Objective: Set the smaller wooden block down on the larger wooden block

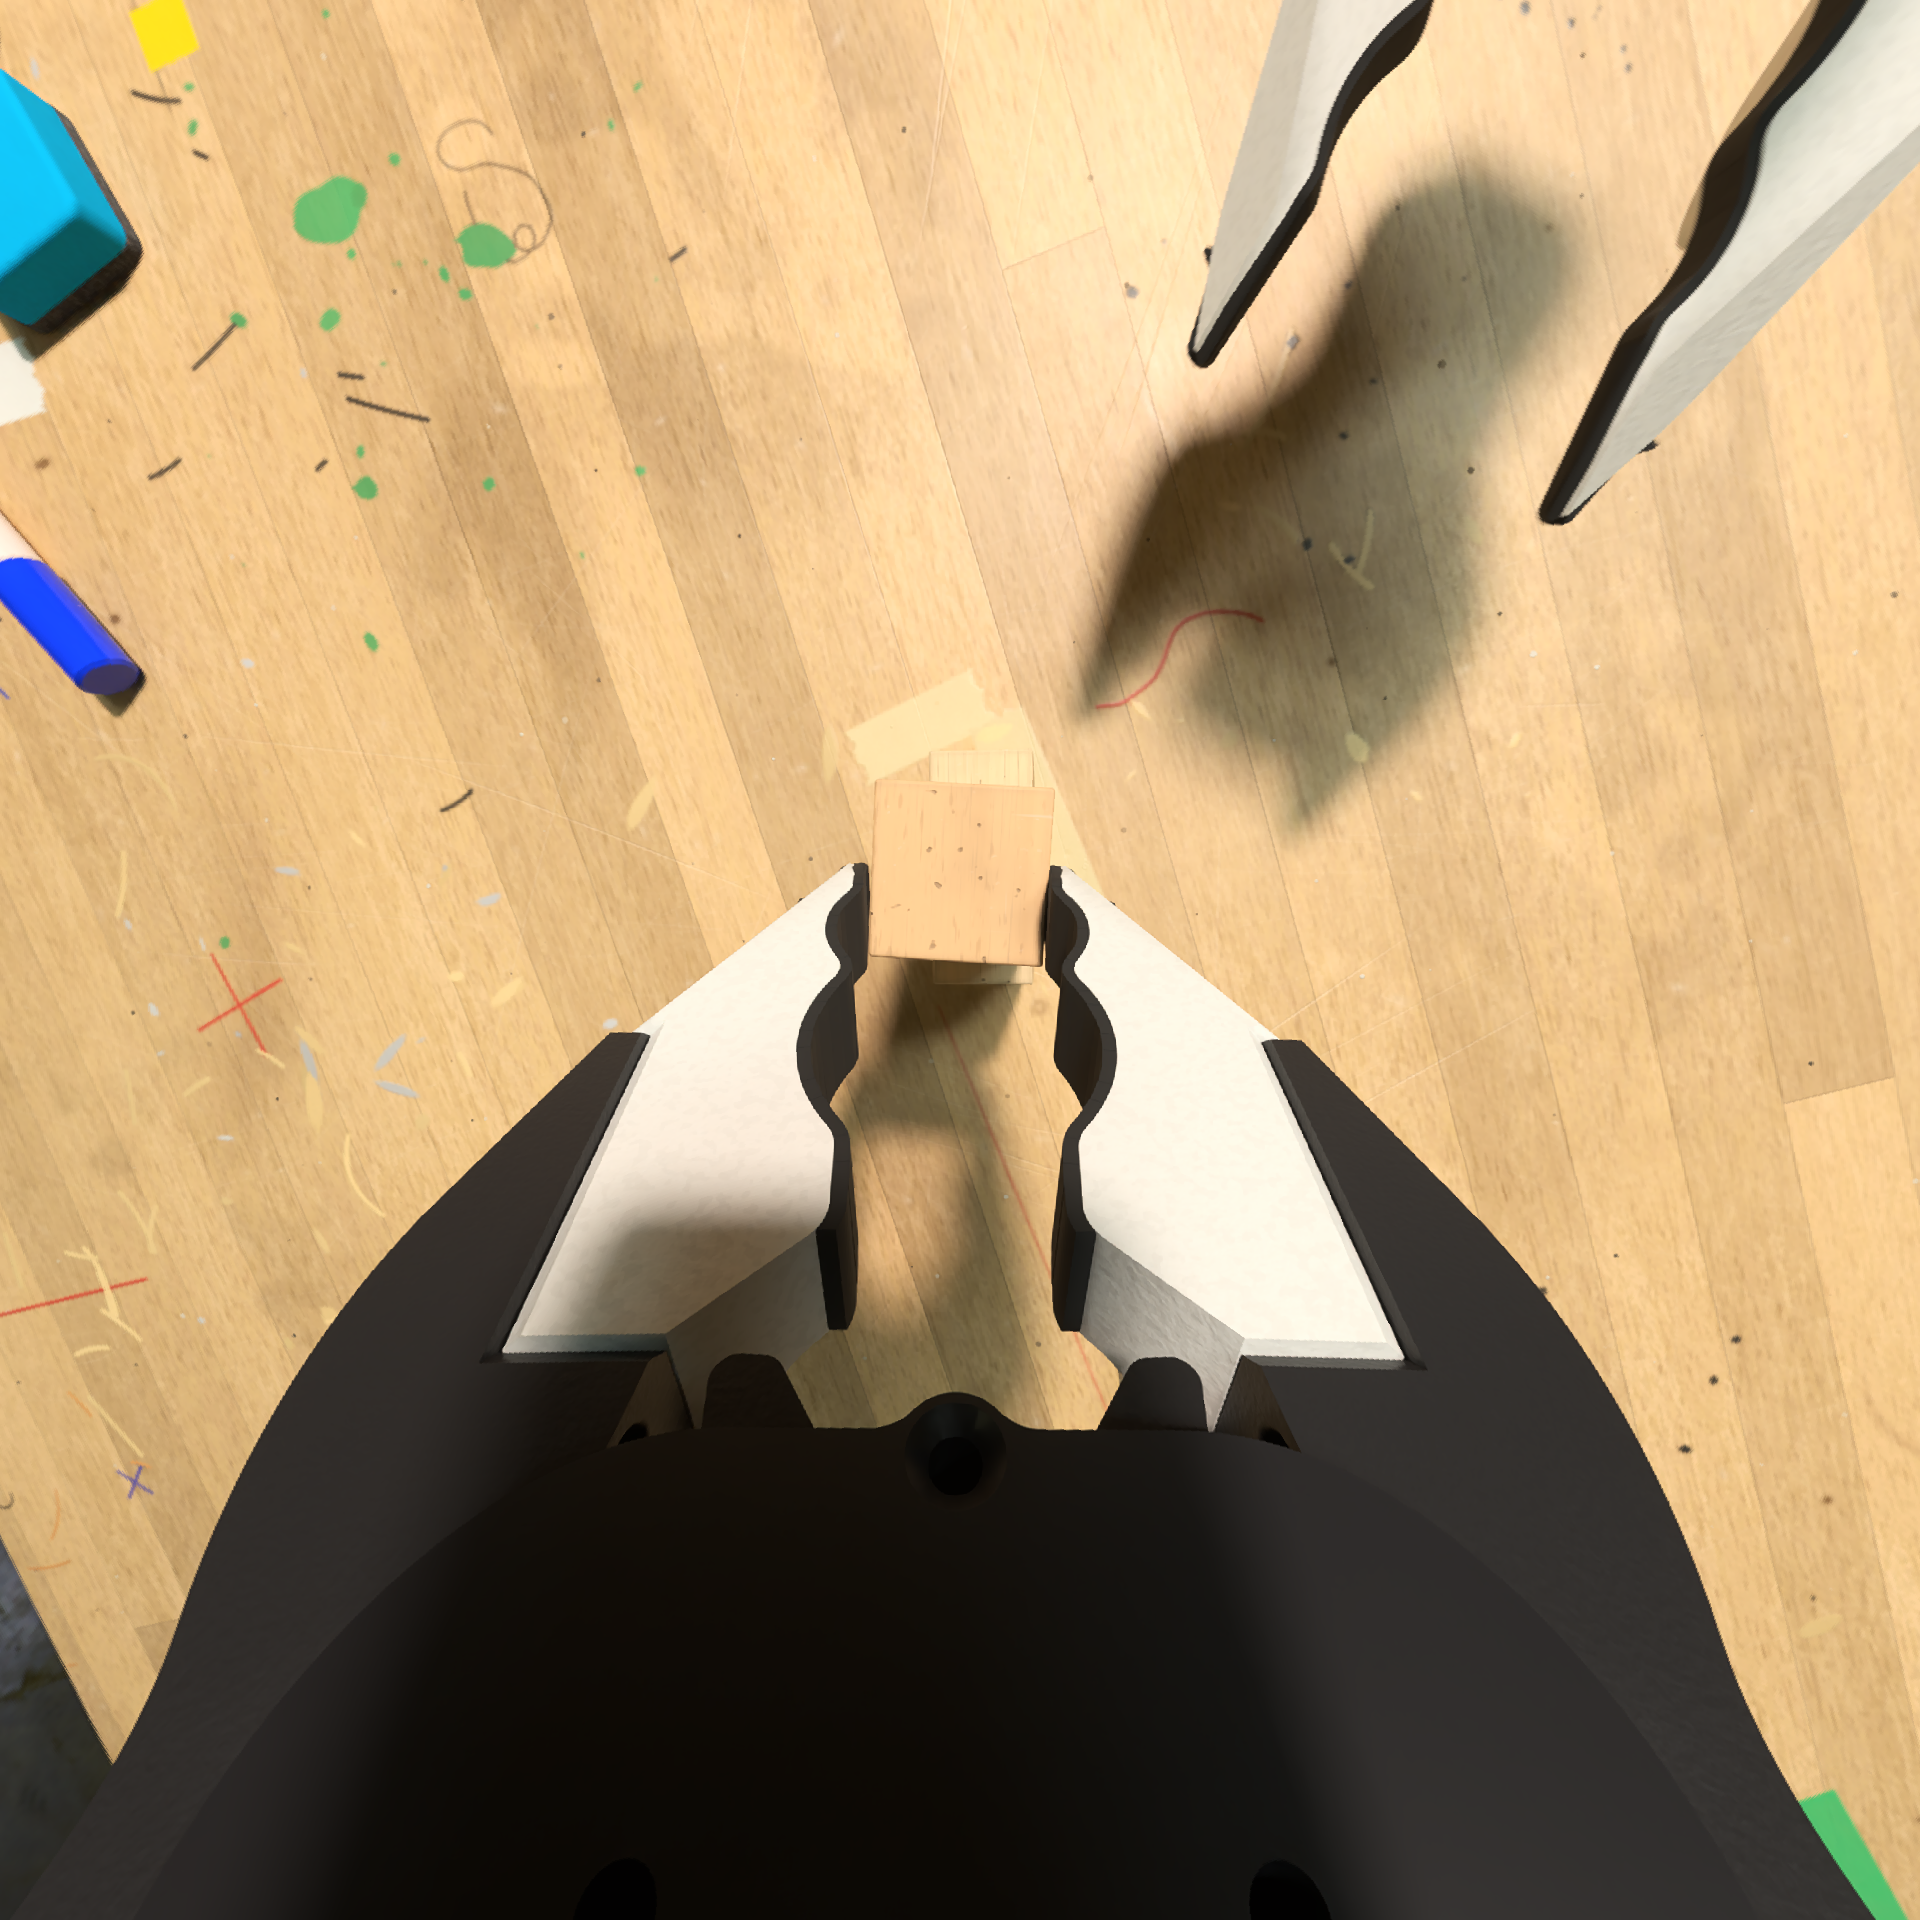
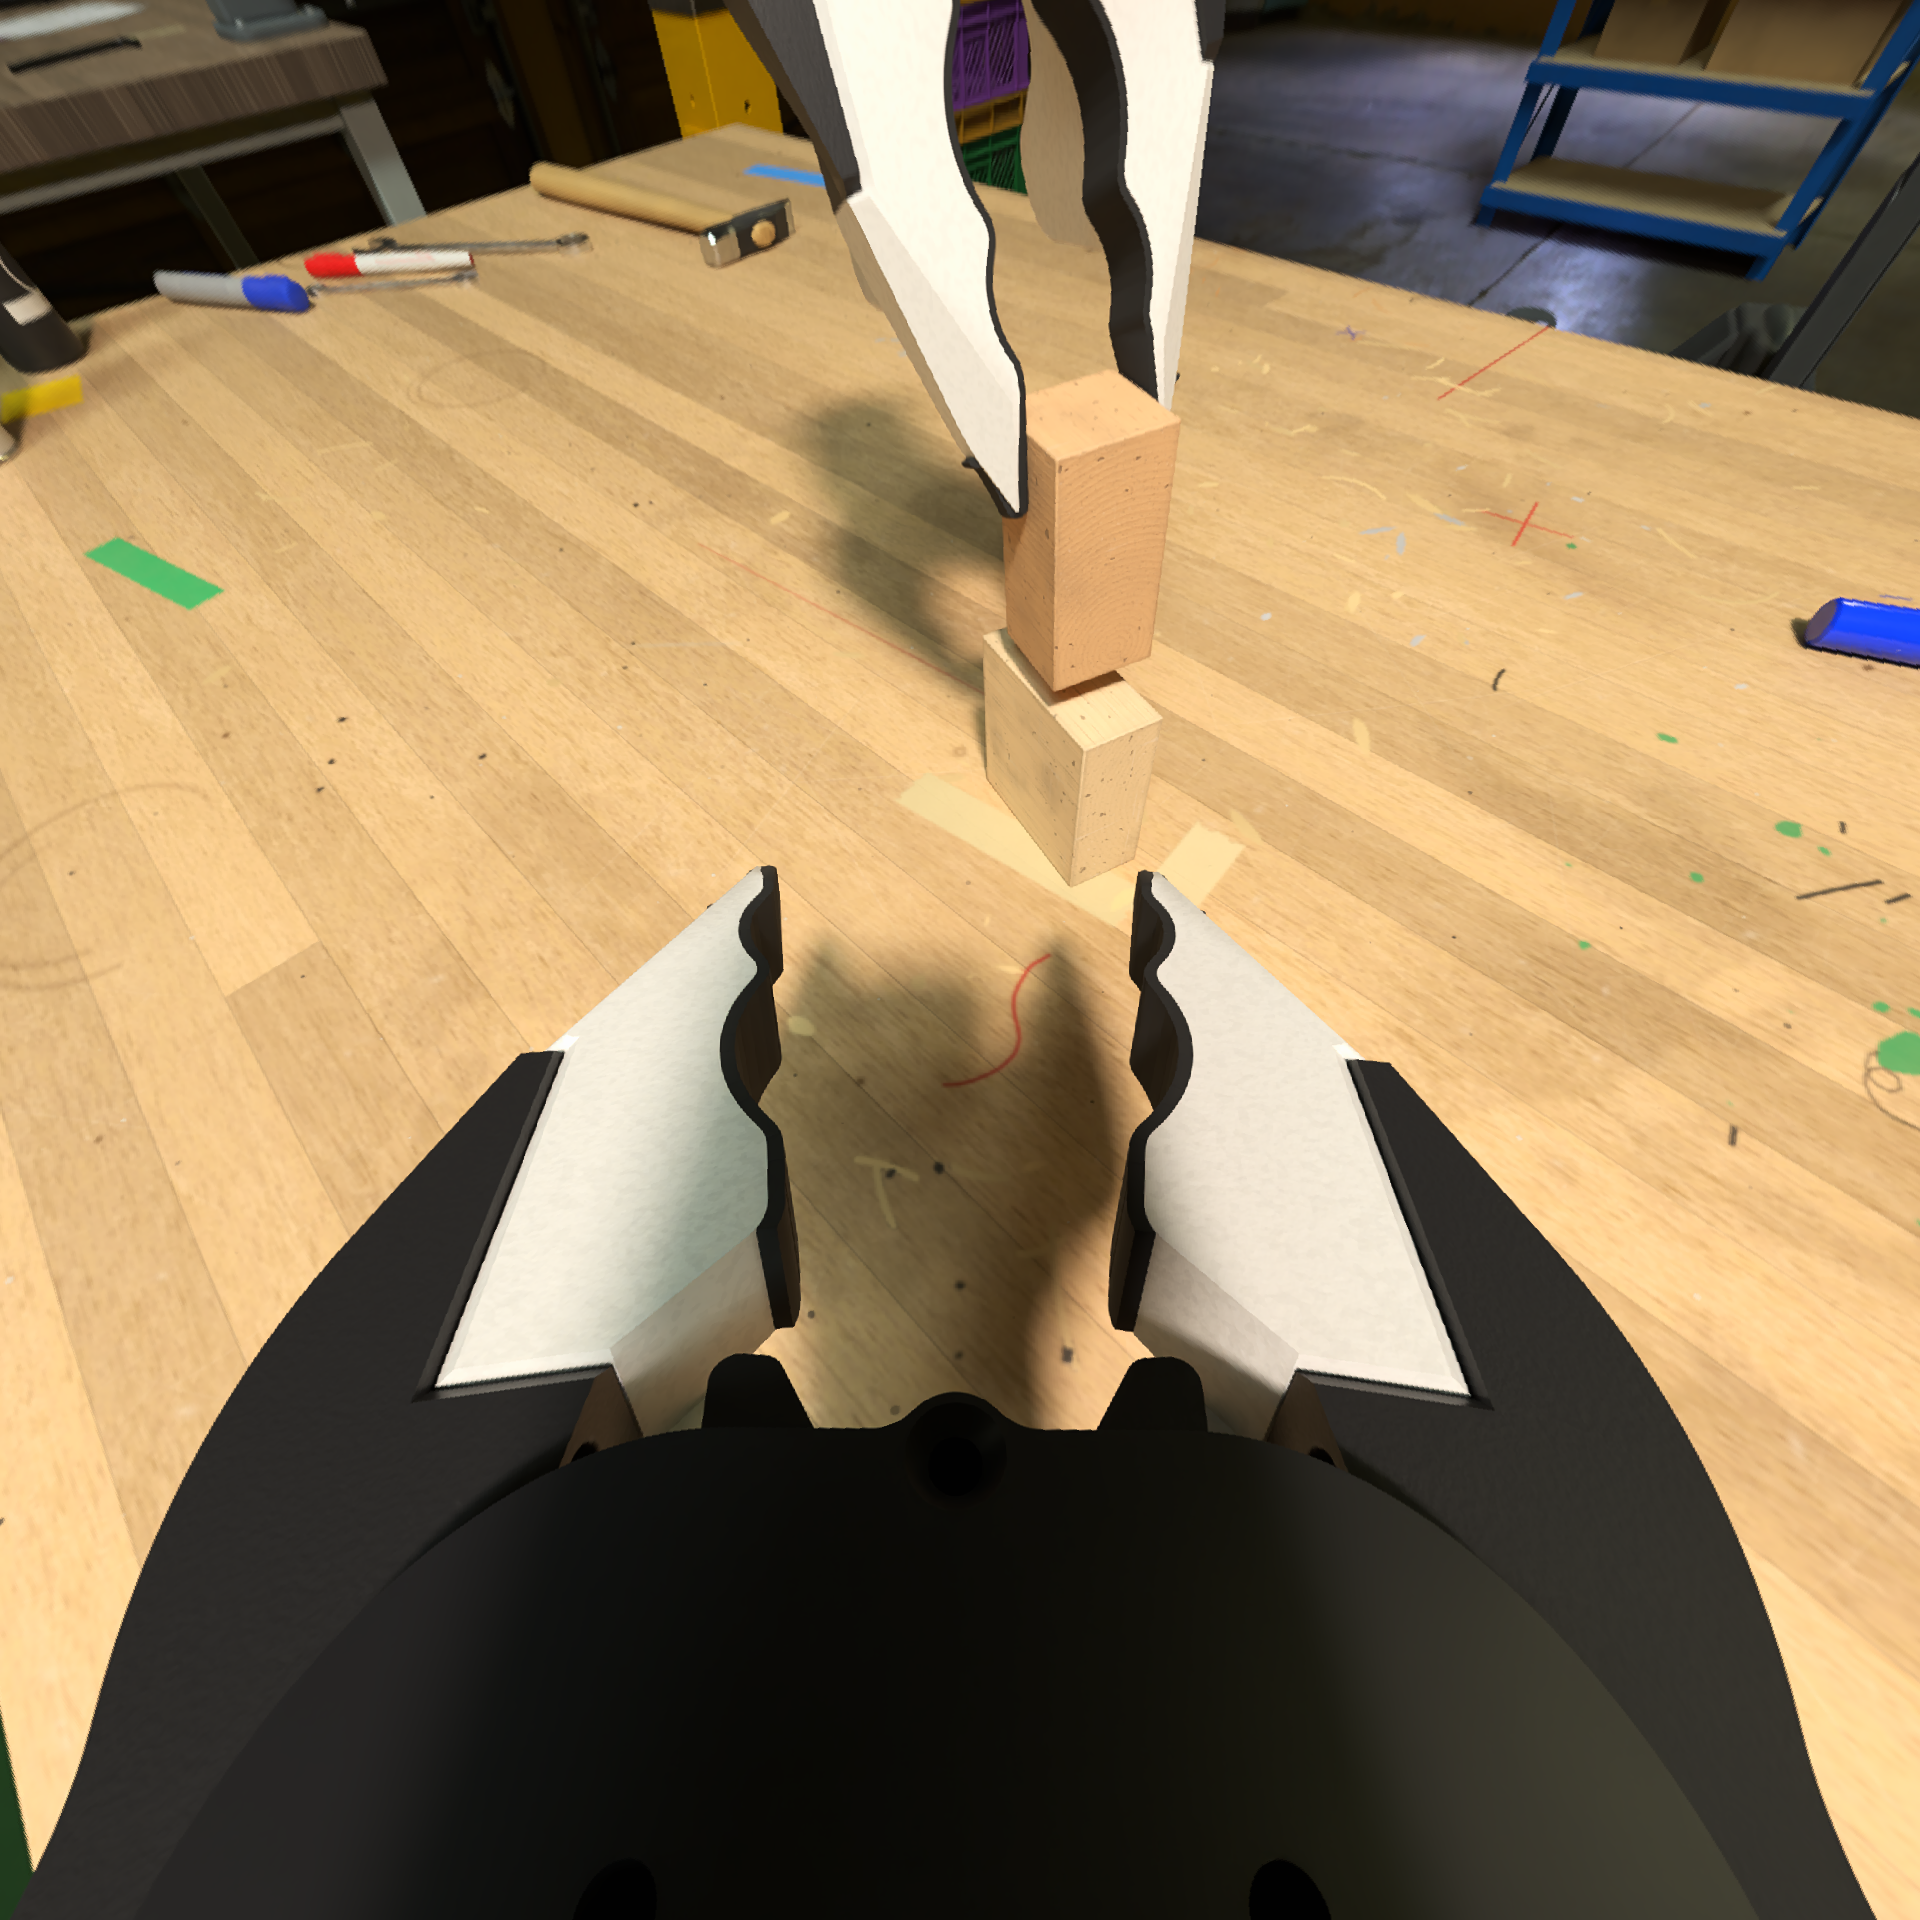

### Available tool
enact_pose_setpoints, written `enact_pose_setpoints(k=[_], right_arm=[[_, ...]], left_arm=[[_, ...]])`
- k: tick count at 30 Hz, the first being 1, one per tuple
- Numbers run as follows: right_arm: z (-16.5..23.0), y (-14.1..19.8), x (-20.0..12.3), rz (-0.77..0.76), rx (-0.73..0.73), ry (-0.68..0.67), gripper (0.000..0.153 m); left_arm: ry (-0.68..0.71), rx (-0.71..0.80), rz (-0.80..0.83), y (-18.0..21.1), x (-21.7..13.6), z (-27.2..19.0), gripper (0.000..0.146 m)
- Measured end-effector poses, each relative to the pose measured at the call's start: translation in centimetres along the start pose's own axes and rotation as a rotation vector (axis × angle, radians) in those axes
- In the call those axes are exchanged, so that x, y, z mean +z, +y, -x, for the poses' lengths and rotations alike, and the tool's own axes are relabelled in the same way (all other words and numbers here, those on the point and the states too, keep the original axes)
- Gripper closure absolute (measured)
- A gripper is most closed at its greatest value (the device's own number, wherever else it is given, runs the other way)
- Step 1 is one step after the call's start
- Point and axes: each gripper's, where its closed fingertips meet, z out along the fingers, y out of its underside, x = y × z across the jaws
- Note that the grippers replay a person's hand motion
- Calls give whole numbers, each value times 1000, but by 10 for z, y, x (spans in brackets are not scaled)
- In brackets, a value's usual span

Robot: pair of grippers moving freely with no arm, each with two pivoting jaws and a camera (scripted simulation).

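Note:
My left gripper (image 1: 958, 894) points down and is shut on the smaller wooden block (image 1: 958, 873), a darker tan upright piece. In the right wrist view, this gripper (image 2: 1086, 447) holds the block (image 2: 1091, 540) by its top. The block's lower end sits at the top face of the larger, paler wooden block (image 2: 1070, 769), slightly turned against it. I cannot tell whether a gap is left between them. From above, only thin edges of the larger block (image 1: 982, 769) show. My right gripper (image 2: 956, 883) is open and empty, low over the table just short of the stack. It also shows in the left wrist view (image 1: 1382, 431).
A blue marker (image 1: 62, 623) and a cyan block (image 1: 52, 208) lie to the left of the stack. A hammer (image 2: 665, 203), a blue-capped marker (image 2: 234, 291) and a red-capped marker (image 2: 384, 260) lie at the far end of the wooden table (image 2: 416, 727).

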Motion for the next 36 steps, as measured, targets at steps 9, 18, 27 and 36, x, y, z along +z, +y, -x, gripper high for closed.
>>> enact_pose_setpoints(k=[9, 18, 27, 36], right_arm=[[6, 2, -12, -78, 8, 26, 83], [6, 5, -18, -98, 17, 21, 82], [7, 5, -20, -99, 17, 11, 81], [6, 6, -21, -99, 18, 11, 80]], left_arm=[[-3, -11, 14, 3, 6, 0, 113], [-18, -16, 18, 4, 7, 1, 113], [-16, -18, 29, 7, 8, 0, 113], [-12, -13, 24, 7, 8, -1, 113]])
